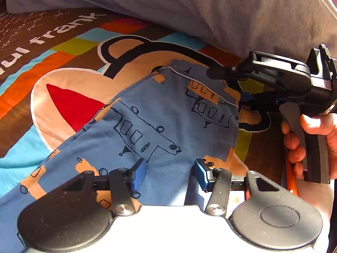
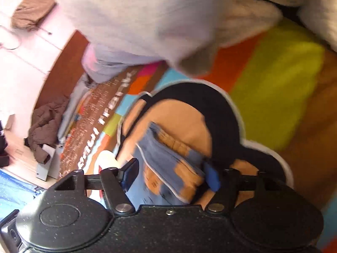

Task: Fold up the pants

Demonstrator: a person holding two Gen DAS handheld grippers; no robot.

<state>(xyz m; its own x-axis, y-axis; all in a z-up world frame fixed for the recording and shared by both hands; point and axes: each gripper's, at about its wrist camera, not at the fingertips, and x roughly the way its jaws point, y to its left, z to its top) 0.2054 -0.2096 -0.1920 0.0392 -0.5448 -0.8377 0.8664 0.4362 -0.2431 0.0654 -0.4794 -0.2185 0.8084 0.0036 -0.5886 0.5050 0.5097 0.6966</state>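
Small blue pants (image 1: pixel 164 122) with black line drawings and orange patches lie on a colourful printed bedspread (image 1: pixel 69 48). My left gripper (image 1: pixel 170 174) is open, its blue pads either side of the cloth near the pants' lower part, jaws apart. My right gripper (image 1: pixel 242 97) shows in the left wrist view at the pants' far right hem corner. In the blurred right wrist view the right gripper (image 2: pixel 172 176) has its jaws wide apart around the bunched hem of the pants (image 2: pixel 168 164), not clamped.
A large grey pillow (image 1: pixel 210 14) lies along the far side of the bedspread, close above the pants. In the right wrist view, brown clothing (image 2: pixel 45 126) lies on the floor beyond the bed edge.
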